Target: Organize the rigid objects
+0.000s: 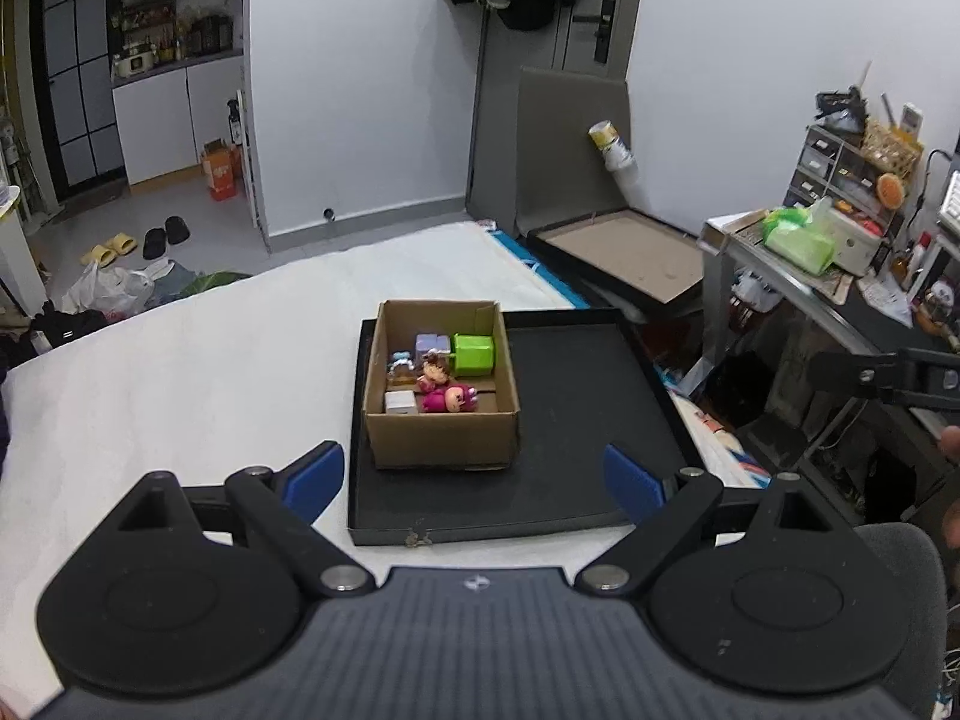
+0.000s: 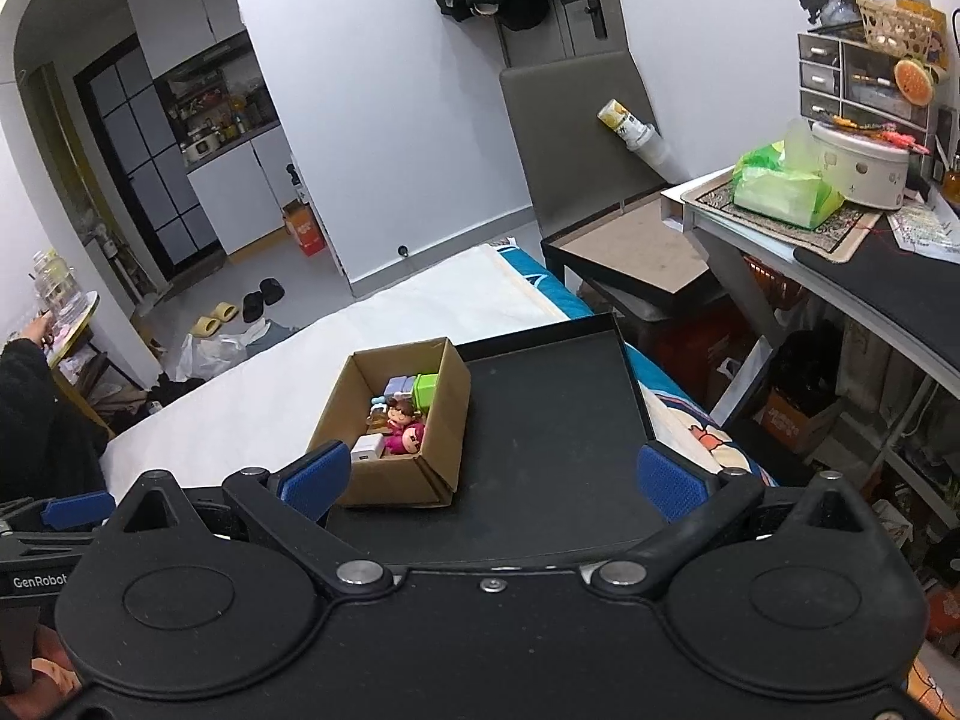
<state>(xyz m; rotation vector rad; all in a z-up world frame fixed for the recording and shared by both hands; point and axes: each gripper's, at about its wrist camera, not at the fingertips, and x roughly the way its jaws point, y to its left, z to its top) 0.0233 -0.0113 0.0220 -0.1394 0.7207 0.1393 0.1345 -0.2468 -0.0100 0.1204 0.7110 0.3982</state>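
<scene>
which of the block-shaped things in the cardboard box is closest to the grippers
The white block, in the cardboard box at the near left corner, beside the magenta figure. The green cube and the lavender block sit against the far wall.

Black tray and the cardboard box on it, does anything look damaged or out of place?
Slightly. The black tray has a chipped, frayed spot on its near rim. The cardboard box sits at its left side, toys jumbled inside.
</scene>
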